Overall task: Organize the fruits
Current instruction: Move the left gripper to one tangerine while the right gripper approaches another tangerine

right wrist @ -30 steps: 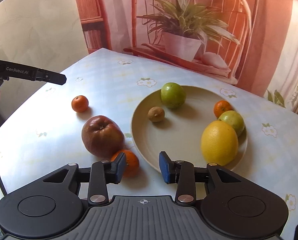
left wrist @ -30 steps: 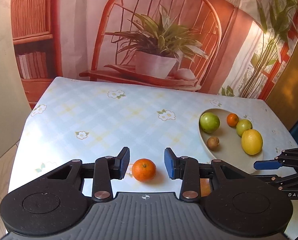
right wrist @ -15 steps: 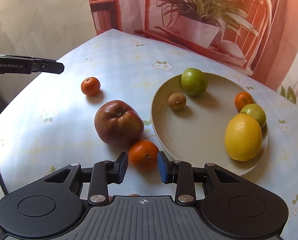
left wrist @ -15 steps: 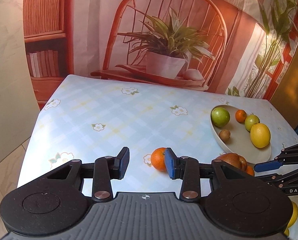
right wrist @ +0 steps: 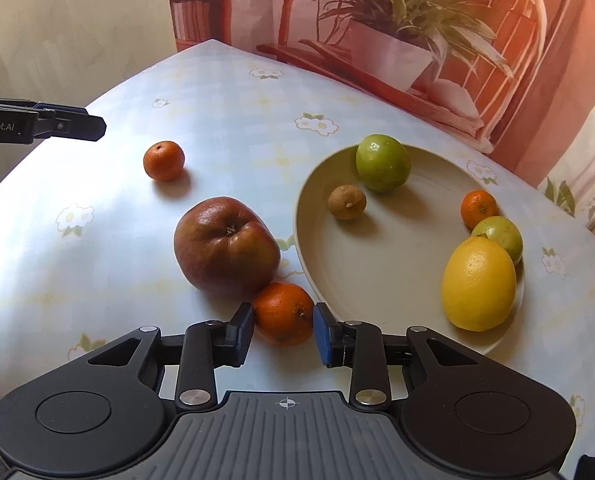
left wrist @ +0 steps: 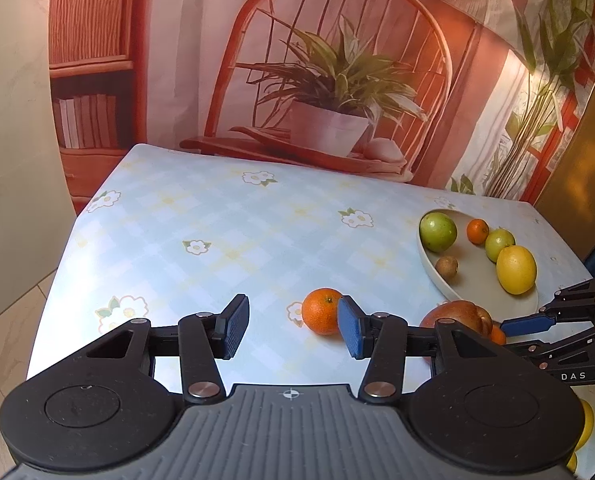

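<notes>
On the floral tablecloth (right wrist: 225, 92), right tool (right wrist: 283, 330) brackets a mandarin (right wrist: 283, 312) (contact unclear); left tool (left wrist: 293, 332) gapes.

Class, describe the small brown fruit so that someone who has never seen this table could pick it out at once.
Find the beige plate on the flowered tablecloth. Near its left rim, just beside the large green fruit, sits the small brown fruit. It is the smallest piece on the plate and the only dull brown one; its neighbours are green, orange or yellow.
</notes>
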